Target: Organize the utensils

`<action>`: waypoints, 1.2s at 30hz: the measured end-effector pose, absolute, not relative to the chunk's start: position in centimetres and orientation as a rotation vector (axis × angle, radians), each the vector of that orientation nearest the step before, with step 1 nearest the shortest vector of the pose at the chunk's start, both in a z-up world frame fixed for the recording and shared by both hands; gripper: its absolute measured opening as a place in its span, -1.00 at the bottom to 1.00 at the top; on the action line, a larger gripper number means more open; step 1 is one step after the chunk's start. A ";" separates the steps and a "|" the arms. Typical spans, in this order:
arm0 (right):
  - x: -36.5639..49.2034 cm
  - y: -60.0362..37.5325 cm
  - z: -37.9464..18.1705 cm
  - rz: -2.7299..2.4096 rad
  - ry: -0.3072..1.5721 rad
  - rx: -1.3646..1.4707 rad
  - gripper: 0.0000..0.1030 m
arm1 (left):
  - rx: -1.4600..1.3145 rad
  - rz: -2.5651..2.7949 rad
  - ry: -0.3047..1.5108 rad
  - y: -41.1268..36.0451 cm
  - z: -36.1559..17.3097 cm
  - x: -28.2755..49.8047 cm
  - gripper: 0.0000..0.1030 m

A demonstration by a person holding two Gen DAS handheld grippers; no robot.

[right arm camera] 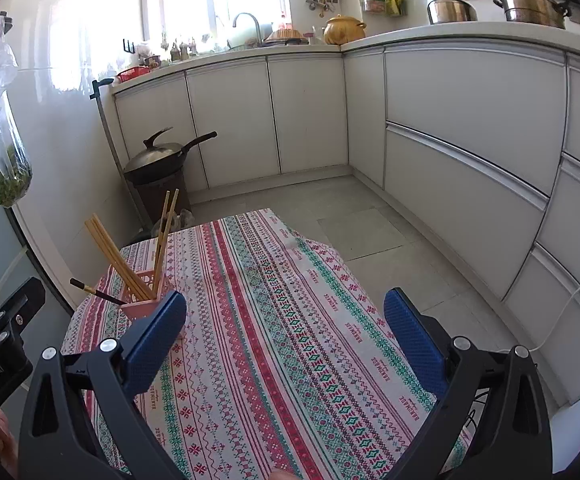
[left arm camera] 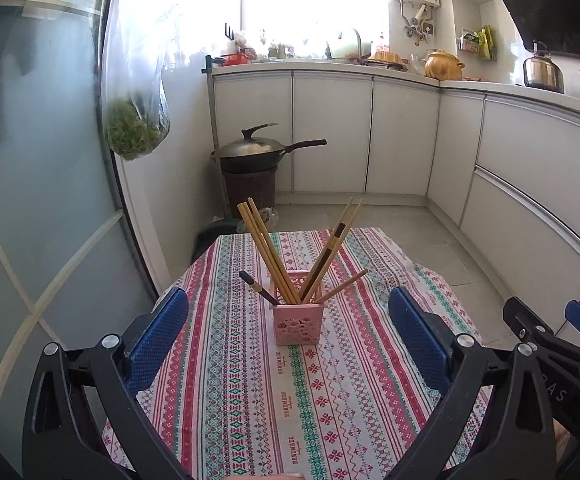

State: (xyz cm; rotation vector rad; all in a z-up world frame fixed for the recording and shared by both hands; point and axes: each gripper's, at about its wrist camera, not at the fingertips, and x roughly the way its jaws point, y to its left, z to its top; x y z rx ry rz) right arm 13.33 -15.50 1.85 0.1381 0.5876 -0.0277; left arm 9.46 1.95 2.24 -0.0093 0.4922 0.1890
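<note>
Both tongs, left (left arm camera: 287,330) & right (right arm camera: 285,330), hung apart w/ nothing held, low over my counter (left arm camera: 370,420). Chopsticks (left arm camera: 267,256) all stood in the pink holder (left arm camera: 298,324) mid-counter, none loose; looked basically done.

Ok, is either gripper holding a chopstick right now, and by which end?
Neither. The left gripper and right gripper are both open and empty; the chopsticks stand in the pink holder.
</note>
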 end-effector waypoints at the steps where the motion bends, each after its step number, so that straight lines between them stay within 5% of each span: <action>1: 13.3 -15.5 1.9 -0.028 0.588 0.139 0.87 | -0.010 0.191 0.491 1.9 2.2 9.5 0.86; 36: 13.4 -15.5 1.5 -0.018 0.603 0.147 0.87 | -0.010 0.199 0.506 2.3 1.9 9.8 0.86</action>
